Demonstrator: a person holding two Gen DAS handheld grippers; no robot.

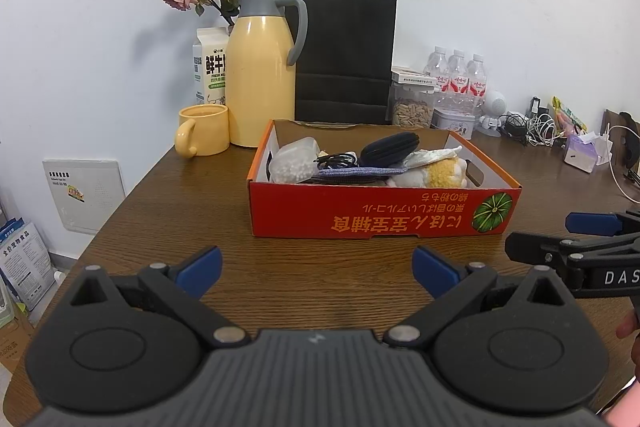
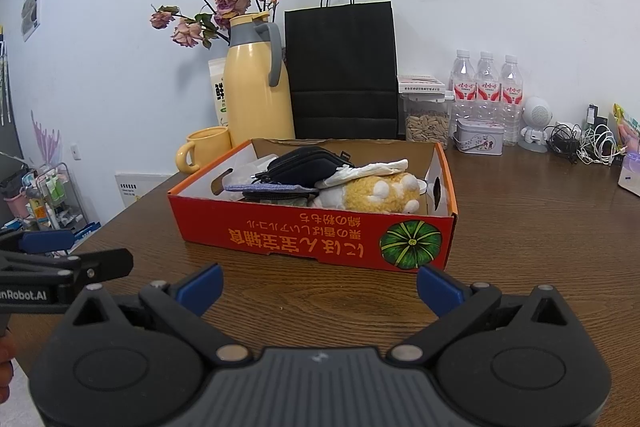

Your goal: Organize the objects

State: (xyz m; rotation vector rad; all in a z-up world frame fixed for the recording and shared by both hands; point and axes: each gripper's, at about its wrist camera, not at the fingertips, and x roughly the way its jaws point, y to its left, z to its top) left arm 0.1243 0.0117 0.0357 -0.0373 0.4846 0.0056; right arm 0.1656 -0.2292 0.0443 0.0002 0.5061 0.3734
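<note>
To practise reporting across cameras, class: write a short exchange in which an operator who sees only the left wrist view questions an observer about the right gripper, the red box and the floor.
Operator: I see the right gripper only side-on. Is it open?
Observer: Yes. Its own camera shows it wide open, holding nothing.
Operator: What is the yellow plush in the red box?
Observer: From the right wrist it reads as a paw with white toe pads.
Operator: Anything on the floor at the left?
Observer: A wire rack stands beyond the table edge.
</note>
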